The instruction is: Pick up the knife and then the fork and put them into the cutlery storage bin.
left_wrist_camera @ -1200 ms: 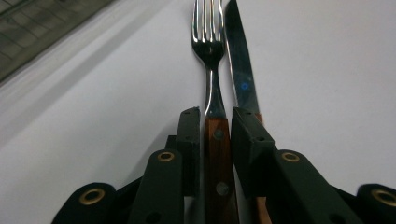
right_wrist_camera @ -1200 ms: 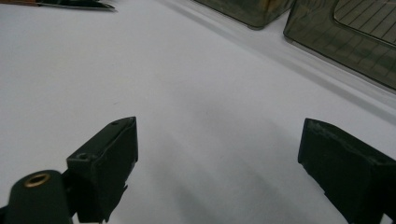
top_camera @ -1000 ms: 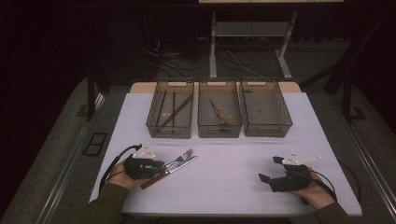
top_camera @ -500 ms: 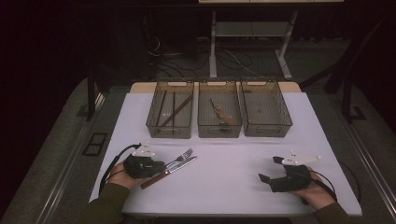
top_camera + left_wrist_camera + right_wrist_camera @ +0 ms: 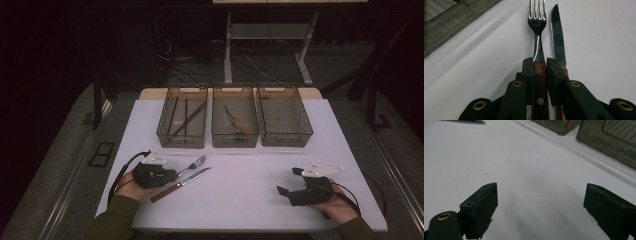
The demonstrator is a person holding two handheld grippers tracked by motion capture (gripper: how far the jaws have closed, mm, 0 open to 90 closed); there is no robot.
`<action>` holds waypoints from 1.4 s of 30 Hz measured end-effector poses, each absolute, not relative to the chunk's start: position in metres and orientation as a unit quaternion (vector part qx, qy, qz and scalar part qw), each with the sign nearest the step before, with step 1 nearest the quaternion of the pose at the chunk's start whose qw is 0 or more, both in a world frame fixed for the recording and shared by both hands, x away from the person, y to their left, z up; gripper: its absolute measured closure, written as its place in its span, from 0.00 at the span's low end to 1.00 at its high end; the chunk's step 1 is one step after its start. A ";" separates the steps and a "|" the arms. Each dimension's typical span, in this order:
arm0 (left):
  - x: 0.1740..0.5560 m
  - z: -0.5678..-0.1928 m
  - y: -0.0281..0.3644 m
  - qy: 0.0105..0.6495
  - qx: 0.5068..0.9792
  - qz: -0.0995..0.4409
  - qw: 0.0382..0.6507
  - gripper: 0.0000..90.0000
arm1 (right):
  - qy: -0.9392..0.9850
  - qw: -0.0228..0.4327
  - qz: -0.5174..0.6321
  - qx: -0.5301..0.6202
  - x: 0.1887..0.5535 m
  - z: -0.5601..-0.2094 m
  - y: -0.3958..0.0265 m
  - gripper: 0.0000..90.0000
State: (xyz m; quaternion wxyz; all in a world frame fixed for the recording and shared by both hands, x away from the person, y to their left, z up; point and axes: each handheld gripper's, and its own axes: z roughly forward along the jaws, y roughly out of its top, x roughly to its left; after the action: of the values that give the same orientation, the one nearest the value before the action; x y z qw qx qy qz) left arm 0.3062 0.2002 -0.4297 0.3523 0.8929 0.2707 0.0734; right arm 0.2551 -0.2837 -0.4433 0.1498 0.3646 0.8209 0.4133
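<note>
Wooden fork (image 5: 539,75) handle stays clamped in left hand-held gripper (image 5: 540,72).

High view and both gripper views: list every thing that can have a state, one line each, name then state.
Left tongs: shut on the fork's wooden handle.
Right tongs: open, nothing between them.
Fork: flat on the table, handle clamped.
Knife: flat beside the fork, not gripped.
Left bin: holds long dark sticks.
Middle bin: holds one wooden-handled piece.
Right bin: looks empty.

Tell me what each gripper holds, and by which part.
The left gripper is shut on the fork by its wooden handle, close to the metal neck. The right gripper is open and holds nothing.
</note>
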 end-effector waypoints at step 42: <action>0.302 -0.403 0.077 0.212 0.878 0.081 0.421 0.86 | 0.799 0.087 0.482 0.349 0.305 -0.402 -0.230 0.25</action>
State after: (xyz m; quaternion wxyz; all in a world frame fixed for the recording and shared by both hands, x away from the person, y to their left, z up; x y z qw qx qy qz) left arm 0.3016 0.0770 -0.4035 0.4206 0.8783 0.2121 0.0813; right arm 0.3047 -0.2305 -0.4015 0.0866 0.3491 0.7988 0.4823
